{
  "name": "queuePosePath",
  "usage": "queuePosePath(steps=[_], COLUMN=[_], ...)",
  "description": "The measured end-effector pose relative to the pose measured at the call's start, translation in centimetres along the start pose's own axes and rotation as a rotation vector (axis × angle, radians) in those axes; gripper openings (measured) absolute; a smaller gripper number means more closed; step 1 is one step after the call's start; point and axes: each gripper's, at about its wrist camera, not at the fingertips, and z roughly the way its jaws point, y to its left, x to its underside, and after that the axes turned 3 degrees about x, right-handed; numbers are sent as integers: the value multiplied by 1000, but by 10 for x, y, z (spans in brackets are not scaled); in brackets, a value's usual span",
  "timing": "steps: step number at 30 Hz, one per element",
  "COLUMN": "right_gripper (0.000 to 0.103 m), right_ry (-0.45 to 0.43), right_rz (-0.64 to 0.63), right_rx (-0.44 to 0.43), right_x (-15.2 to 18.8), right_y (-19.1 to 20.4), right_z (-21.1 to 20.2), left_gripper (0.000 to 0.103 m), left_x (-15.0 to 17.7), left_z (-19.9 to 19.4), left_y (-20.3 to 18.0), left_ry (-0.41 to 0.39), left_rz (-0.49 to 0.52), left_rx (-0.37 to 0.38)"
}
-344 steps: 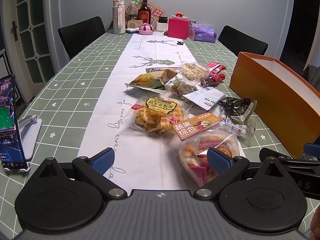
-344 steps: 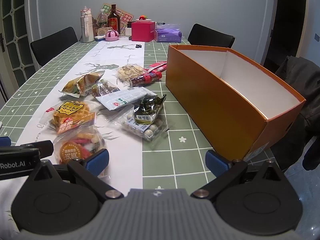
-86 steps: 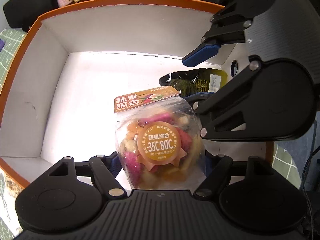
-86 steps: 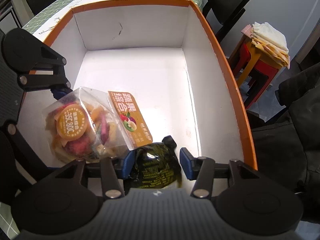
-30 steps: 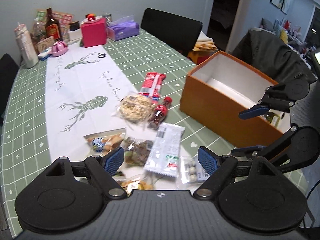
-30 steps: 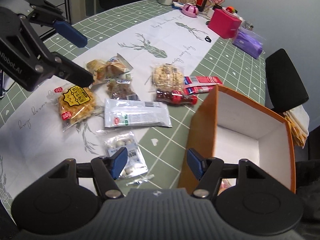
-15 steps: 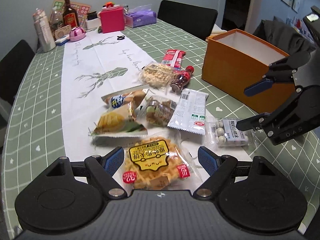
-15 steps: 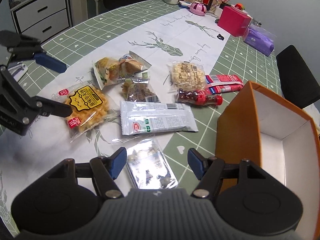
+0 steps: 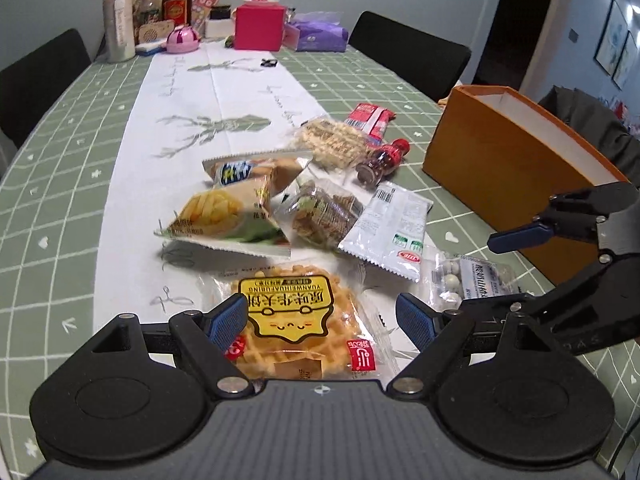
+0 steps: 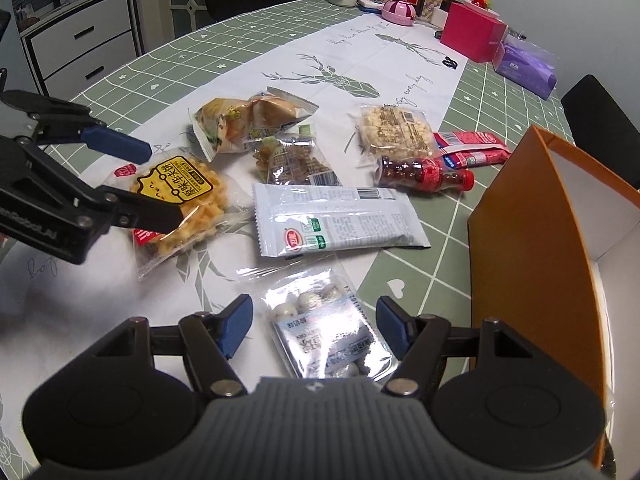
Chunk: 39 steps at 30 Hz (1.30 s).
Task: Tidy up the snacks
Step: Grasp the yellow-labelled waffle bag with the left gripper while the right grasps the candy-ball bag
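Left hand-held gripper (image 9: 320,316) hangs wide open over the waffle pack (image 9: 298,320), the pack lying flat between the blue pads at the near edge of the bench (image 9: 60,152), and nothing is gripped yet. That pack looks light and crinkly, the waffles inside brittle, so I'd pinch it gently across the middle or by the sealed film edge rather than squeeze hard. Moving right, the chip bags (image 9: 236,200) sit puffed and slippery on the white runner (image 9: 176,92), next to a small nut pack (image 9: 324,214) and a long white sachet (image 9: 390,224), soft and floppy by the look of it. Right hand-held gripper (image 10: 314,322) is about half open, jaws straddling the clear candy bag (image 10: 328,326) without pressing on it; the bag is glossy, loose, its round sweets free to shift, so a hold low across the body seems safest. Further right lie a rice cake (image 10: 394,128), a small cola bottle (image 10: 424,172) on its side, likely to roll, and a red pack (image 10: 470,148). The orange box (image 10: 520,240) stands open at the bench's right edge, just beside the candy bag. Green checked cloth, dark chairs around, bottles and a pink box (image 9: 258,26) at the far end, dim room.
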Motion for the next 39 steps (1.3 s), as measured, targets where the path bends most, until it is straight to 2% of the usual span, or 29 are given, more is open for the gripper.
queuePosePath(steps=[7,11,18,21,26,29,39], right_gripper=[71,72,74,79,79,79,69], right_ry=[19,10,1,5,13,5,-10], right_rz=[-1,-5,-6,15,88,82,19], right_rx=[7,23,13,4,-38,-37,-39], right_x=[8,10,14,16,19,20,22], right_y=[0,0,-3,-8,-20,-18,-12], right_z=[13,17,21,25,28,28,21], left_gripper=[103,103,103,103,103,103,103], left_x=[11,14,21,22,22,21,24], left_z=[9,15,19,19,21,22,17], left_y=[-13,-12,8,7,6,6,4], left_ry=[-27,-34,-37,-44,-43,-38,-58], left_rz=[87,82,-50,-43,-40,-41,-40], left_rx=[-61,-128,-94,-96,-105,-113,-109])
